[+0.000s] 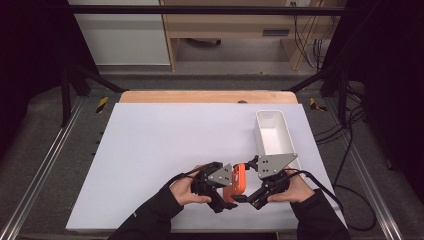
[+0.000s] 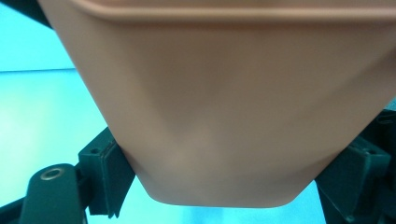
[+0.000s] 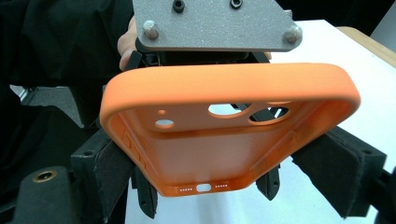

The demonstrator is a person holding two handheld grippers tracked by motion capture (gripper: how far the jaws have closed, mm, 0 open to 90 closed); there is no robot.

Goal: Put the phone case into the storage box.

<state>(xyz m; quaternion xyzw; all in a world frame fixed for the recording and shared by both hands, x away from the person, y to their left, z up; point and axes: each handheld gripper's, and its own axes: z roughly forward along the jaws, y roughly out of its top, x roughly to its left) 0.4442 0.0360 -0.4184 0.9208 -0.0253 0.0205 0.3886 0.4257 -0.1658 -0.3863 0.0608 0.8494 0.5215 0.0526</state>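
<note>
Orange phone case clamped from both ends by left gripper and right gripper jaws, above counter; white bin empty, placement apparently pending.

From above my side, the high view looks forward and down across the whole bench. My left tool's camera sits almost against the orange phone case's back. My right tool's camera faces its open inside, the left tool at 12 o'clock behind. All views share the case.
</note>
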